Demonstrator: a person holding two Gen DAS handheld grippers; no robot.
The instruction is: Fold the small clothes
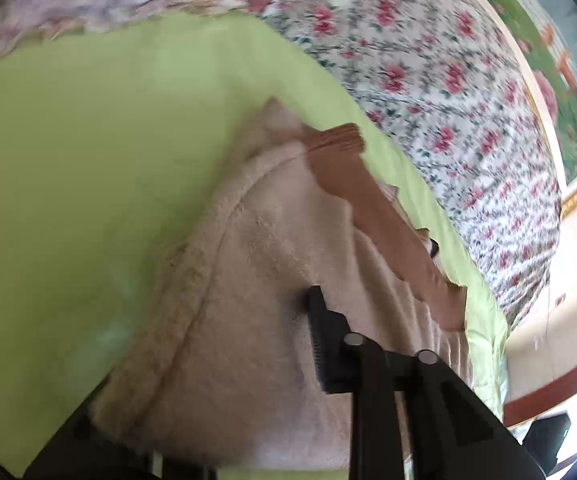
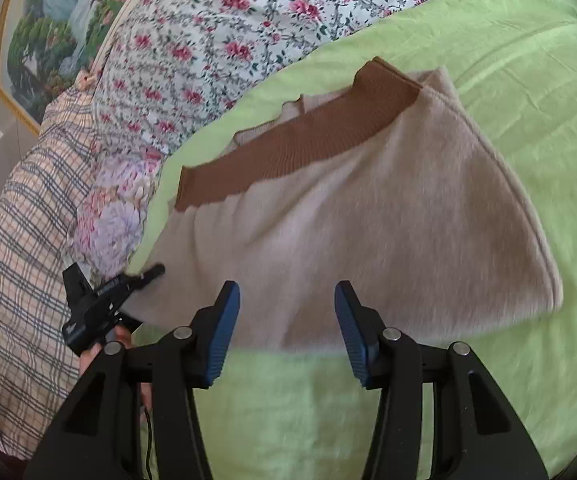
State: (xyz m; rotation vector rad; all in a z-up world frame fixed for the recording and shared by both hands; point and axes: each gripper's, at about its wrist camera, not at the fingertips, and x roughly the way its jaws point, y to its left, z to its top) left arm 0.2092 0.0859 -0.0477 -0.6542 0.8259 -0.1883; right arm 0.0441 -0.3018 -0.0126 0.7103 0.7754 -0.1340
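Observation:
A beige fleece garment [image 2: 368, 216] with a brown ribbed band [image 2: 296, 140] lies folded on a green sheet [image 2: 508, 80]. My right gripper [image 2: 286, 312] is open and empty, its blue pads over the garment's near edge. My left gripper [image 2: 144, 276] shows in the right wrist view at the garment's left corner. In the left wrist view the fleece [image 1: 248, 300] fills the foreground and covers one finger; the other finger [image 1: 320, 340] presses against the cloth, so the left gripper looks shut on the garment. The brown band [image 1: 368, 208] runs along the far side.
A floral quilt [image 2: 228, 40] lies bunched behind the green sheet. A plaid cloth [image 2: 20, 272] is at the left. A framed landscape painting [image 2: 44, 36] hangs on the wall behind the bed. A wooden bed frame [image 1: 560, 392] is at the right.

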